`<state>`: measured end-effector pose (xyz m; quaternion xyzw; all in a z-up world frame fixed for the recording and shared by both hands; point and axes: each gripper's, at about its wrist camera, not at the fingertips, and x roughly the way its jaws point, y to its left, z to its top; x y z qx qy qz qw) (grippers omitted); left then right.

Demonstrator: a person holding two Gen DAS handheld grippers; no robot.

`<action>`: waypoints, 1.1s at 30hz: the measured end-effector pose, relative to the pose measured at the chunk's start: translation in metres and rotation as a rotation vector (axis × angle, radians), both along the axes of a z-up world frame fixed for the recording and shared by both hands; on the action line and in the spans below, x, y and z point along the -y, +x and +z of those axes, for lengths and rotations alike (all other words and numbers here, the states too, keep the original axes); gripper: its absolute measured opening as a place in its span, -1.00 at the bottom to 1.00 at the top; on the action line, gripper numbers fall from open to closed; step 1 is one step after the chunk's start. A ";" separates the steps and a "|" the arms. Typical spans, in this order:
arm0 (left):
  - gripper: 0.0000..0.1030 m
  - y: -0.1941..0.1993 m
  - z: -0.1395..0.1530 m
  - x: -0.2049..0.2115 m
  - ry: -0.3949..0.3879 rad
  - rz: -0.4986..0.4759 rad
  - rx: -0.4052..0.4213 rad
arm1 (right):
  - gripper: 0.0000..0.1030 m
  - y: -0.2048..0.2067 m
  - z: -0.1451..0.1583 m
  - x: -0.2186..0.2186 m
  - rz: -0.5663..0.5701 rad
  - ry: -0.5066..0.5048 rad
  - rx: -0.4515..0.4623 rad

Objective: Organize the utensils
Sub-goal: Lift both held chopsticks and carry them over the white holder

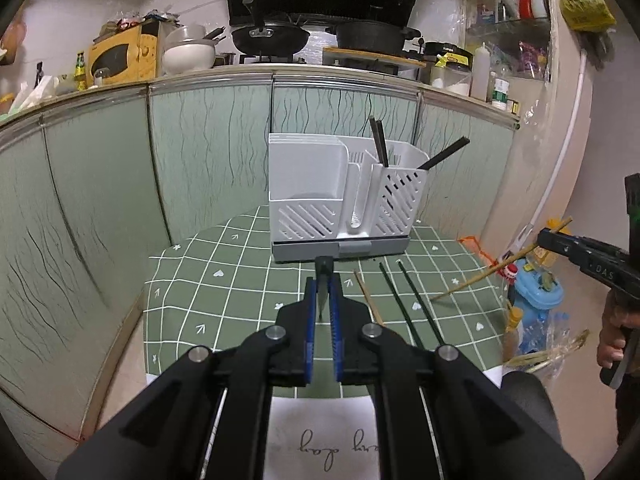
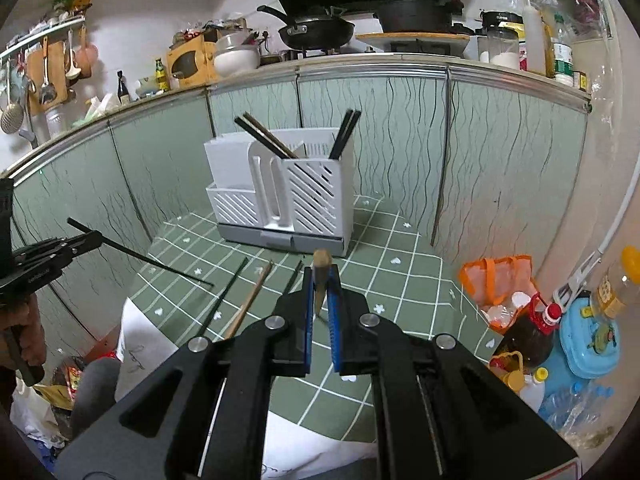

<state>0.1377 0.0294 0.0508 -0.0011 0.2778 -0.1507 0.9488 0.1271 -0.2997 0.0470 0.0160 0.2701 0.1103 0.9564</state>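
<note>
A green checked tablecloth (image 2: 384, 280) covers the desk. Behind it run pale green cabinet doors (image 1: 208, 152) under a counter. On the counter stand a yellow microwave (image 1: 120, 56), a white bowl (image 1: 190, 54), a black wok (image 2: 316, 30) and a black pot (image 2: 416, 14). Beside the desk sit an orange bag (image 2: 496, 280) and a blue plastic box (image 2: 588, 340).

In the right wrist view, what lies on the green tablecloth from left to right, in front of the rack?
Black chopstick held by the left gripper → black chopstick lying flat → wooden chopstick → black chopstick beside the right gripper, which is shut on a wooden chopstick.
</note>
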 end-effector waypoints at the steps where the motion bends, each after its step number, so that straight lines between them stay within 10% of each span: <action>1: -0.85 0.002 0.002 -0.002 -0.013 -0.005 -0.003 | -0.88 0.001 0.002 0.000 0.002 0.001 0.002; 33: -0.85 0.047 0.088 0.034 -0.025 -0.139 0.054 | -0.88 0.030 0.083 0.015 0.042 0.005 0.054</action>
